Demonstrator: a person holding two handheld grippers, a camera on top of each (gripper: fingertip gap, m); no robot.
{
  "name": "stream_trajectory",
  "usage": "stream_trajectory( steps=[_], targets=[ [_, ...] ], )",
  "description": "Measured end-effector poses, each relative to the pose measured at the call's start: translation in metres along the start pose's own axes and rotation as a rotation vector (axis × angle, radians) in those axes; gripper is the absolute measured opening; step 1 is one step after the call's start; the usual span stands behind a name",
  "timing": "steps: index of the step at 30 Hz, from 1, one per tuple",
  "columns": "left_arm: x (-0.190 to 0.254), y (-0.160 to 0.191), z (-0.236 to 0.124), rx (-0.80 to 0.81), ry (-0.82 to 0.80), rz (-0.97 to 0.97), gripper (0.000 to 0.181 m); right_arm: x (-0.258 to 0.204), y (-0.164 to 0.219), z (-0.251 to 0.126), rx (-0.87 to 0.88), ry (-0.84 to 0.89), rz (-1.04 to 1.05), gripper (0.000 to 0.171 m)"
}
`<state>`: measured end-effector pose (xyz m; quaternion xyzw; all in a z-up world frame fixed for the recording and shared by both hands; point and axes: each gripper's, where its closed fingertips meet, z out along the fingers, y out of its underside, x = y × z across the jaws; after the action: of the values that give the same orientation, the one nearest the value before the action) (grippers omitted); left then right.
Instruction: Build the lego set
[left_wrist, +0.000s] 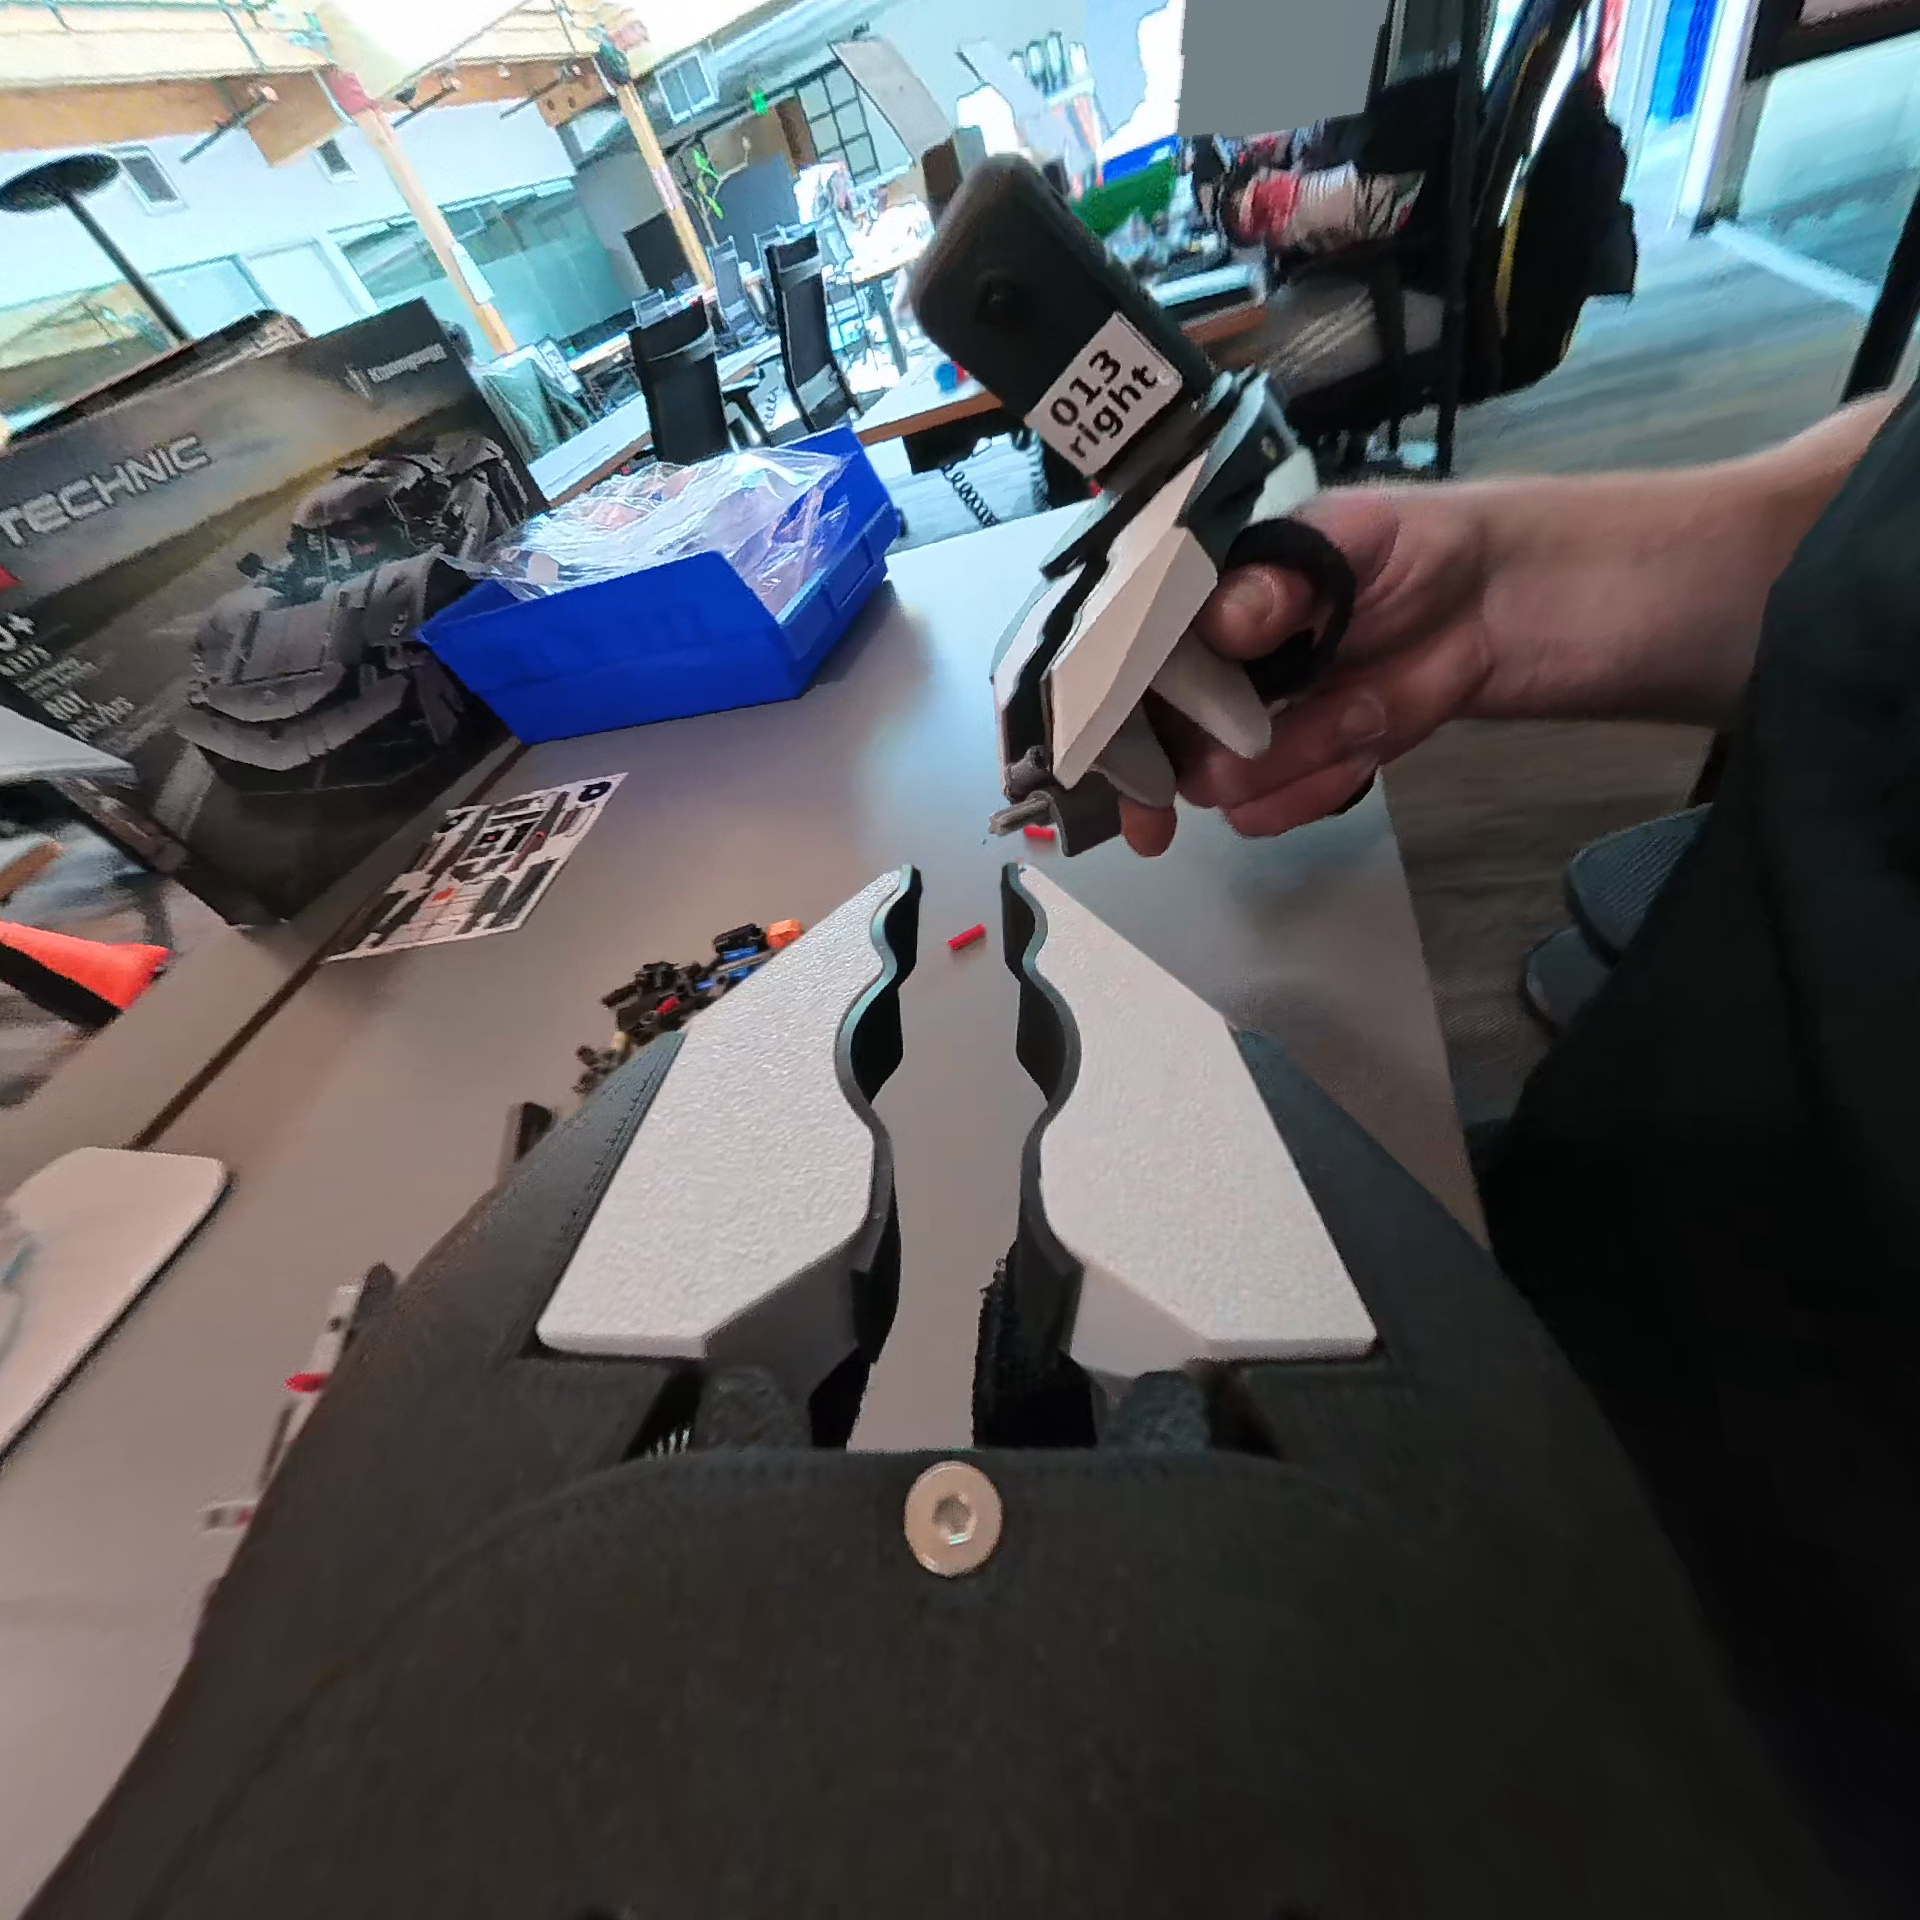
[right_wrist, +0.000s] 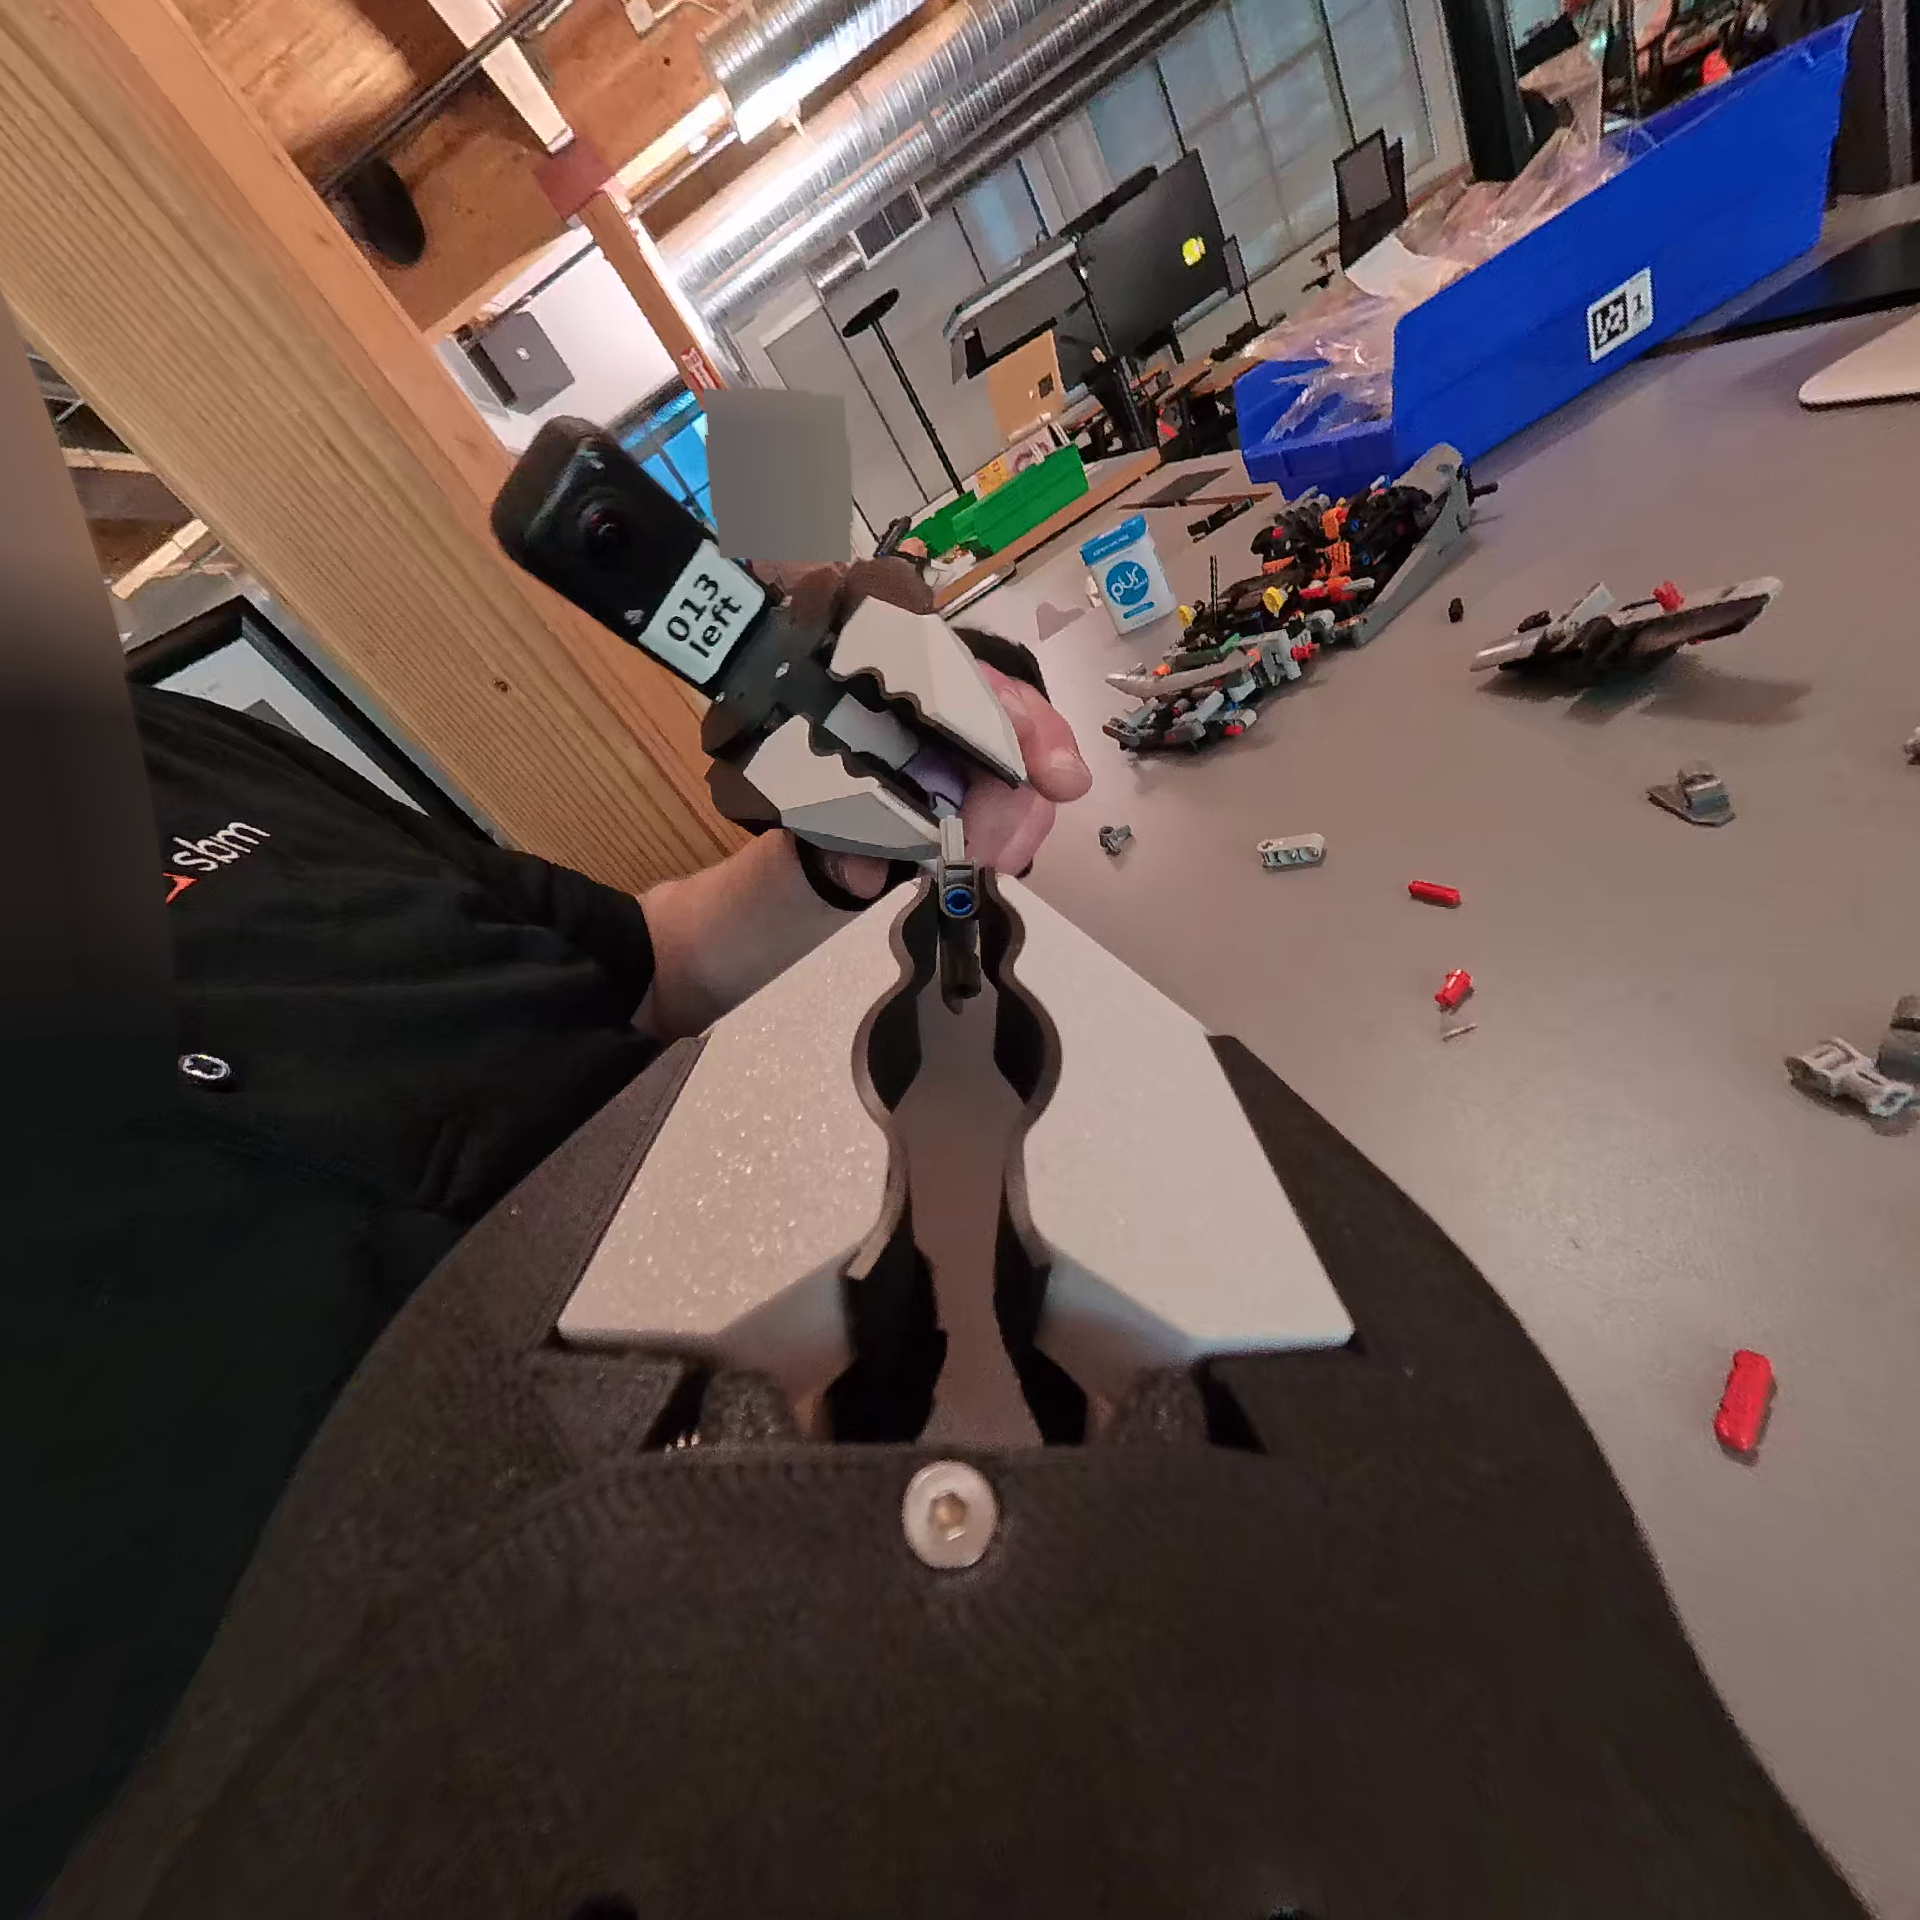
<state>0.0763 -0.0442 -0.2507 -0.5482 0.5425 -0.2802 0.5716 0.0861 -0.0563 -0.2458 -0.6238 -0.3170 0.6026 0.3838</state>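
Note:
My right gripper (right_wrist: 958, 896) is shut on a small dark grey lego connector (right_wrist: 958, 914) with a blue pin, and a light grey axle stub sticks out of its tip. In the left wrist view the right gripper (left_wrist: 1029, 810) hovers just above the grey table (left_wrist: 727, 790), and the grey piece (left_wrist: 1016, 798) shows at its tip. My left gripper (left_wrist: 961, 883) is open and empty, a short way from the right one. It also shows in the right wrist view (right_wrist: 971, 808), just beyond the held piece. Small red pins (left_wrist: 966, 938) lie on the table between the two.
A half-built lego model (right_wrist: 1299, 603) and a grey panel assembly (right_wrist: 1621, 634) lie farther out, among loose grey parts (right_wrist: 1291, 852) and red pins (right_wrist: 1743, 1397). A blue bin of bags (left_wrist: 665, 623), the set's box (left_wrist: 239, 623), a sticker sheet (left_wrist: 488, 862) and a pile of small parts (left_wrist: 686, 987) are on the left. My left and right fingertips are right by each other.

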Motion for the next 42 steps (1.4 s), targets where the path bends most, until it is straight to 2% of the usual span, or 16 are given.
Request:
stream_trajectory(
  steps=[9, 18, 22, 29, 37, 42],
  targets=[
    [0.001, 0.01, 0.009, -0.152, -0.032, 0.392, 0.013, 0.013, 0.001, -0.004, -0.024, -0.007, 0.109, 0.005],
    [-0.003, 0.01, 0.017, -0.207, -0.108, 0.645, 0.016, 0.022, 0.01, 0.0, -0.086, 0.029, 0.133, 0.005],
    [0.001, 0.017, 0.023, -0.235, -0.113, 0.748, 0.006, 0.027, 0.011, 0.0, -0.097, 0.041, 0.145, 0.005],
    [0.004, 0.024, 0.027, -0.26, -0.119, 0.793, 0.003, 0.032, 0.014, -0.001, -0.101, 0.057, 0.161, 0.005],
    [0.003, 0.025, 0.031, -0.253, -0.133, 0.718, 0.002, 0.034, 0.011, 0.002, -0.087, 0.047, 0.166, 0.006],
    [0.002, 0.028, 0.02, -0.247, -0.158, 0.673, 0.001, 0.035, 0.008, 0.012, -0.09, 0.045, 0.145, 0.015]
  ],
)
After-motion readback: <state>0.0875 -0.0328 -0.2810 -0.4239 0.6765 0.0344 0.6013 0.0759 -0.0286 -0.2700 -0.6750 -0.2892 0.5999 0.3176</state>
